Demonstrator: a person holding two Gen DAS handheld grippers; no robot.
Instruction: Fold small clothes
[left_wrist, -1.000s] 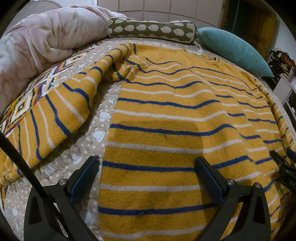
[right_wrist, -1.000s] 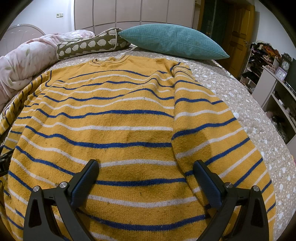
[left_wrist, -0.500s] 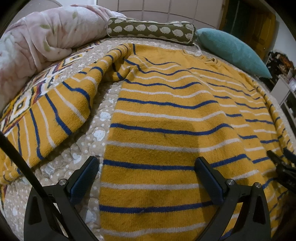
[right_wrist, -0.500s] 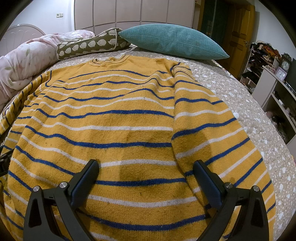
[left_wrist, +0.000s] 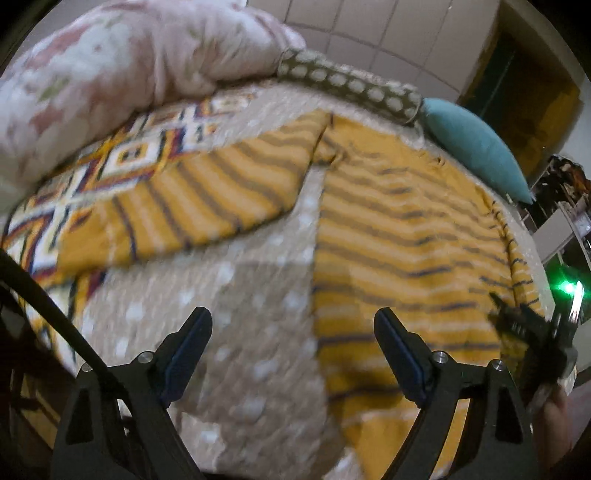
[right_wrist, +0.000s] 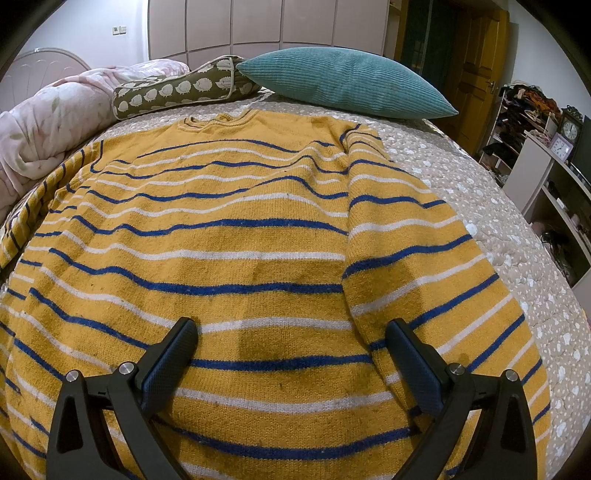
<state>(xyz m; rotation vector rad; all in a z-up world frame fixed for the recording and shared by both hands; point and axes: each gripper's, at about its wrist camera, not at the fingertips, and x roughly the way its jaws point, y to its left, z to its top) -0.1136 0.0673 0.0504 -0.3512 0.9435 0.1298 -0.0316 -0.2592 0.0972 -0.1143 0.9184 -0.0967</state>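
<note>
The yellow knitted sweater with blue and white stripes (right_wrist: 236, 258) lies face up and spread flat on the beige quilted bedspread dotted with white shapes (right_wrist: 517, 236), its neckline toward the pillows and its hem nearest the cameras. Judging by how it lies, the folding has hardly begun: the body is unfolded, the sleeve on the right side (right_wrist: 424, 266) is laid along or slightly over the body's edge, and the sleeve on the left (left_wrist: 184, 206) is stretched outward, away from the body. Both sleeves and the body folds seem to be left to do. The right gripper (right_wrist: 290, 350) hovers over the lower part of the sweater with its jaws spread wide and nothing between them; the left gripper (left_wrist: 293, 341) is likewise released and empty, poised over bare bedspread just beside the sweater's left edge. The left wrist view, though blurred, shows what the right one does not: the outstretched left sleeve resting on a geometric patterned blanket (left_wrist: 122, 162) and the right tool at the far edge. The right wrist view alone shows sharply the neckline, the teal corduroy pillow (right_wrist: 347, 83), the olive bolster printed with white hedgehog-like shapes (right_wrist: 181, 90), and shelves with clocks (right_wrist: 565, 136).
</note>
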